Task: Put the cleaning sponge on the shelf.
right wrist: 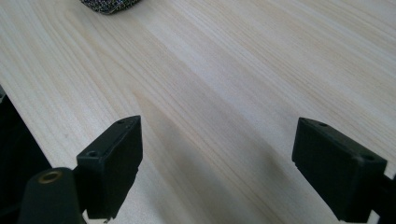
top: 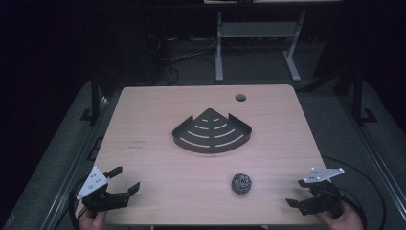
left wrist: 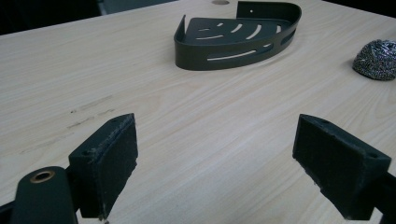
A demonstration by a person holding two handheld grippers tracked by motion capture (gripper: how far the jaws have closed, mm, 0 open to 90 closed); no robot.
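From the high view the light wooden table (top: 158, 167) carries a dark, fan-shaped corner shelf (top: 211, 132) with curved slots near its middle and a steel-wool scouring ball (top: 242, 183) closer to the person's edge, right of centre. The left gripper (top: 125, 179) sits at the near left corner, the right gripper (top: 295, 192) at the near right corner — each held by a hand at the bottom edge, both well apart from the ball and the shelf.

The left gripper view adds what the high view cannot: the shelf (left wrist: 236, 35) has a raised wall with long slits in it, and the ball (left wrist: 377, 59) lies to its right on the table (left wrist: 196, 140), apart from it. Its two black jaws stand wide apart with bare wood between them.

The right gripper view looks low along the grain of the table (right wrist: 224, 93); the ball (right wrist: 111, 5) shows as a glittering sliver at the top edge. Here too the jaws are spread wide, nothing between them — the shelf lies outside this frame.
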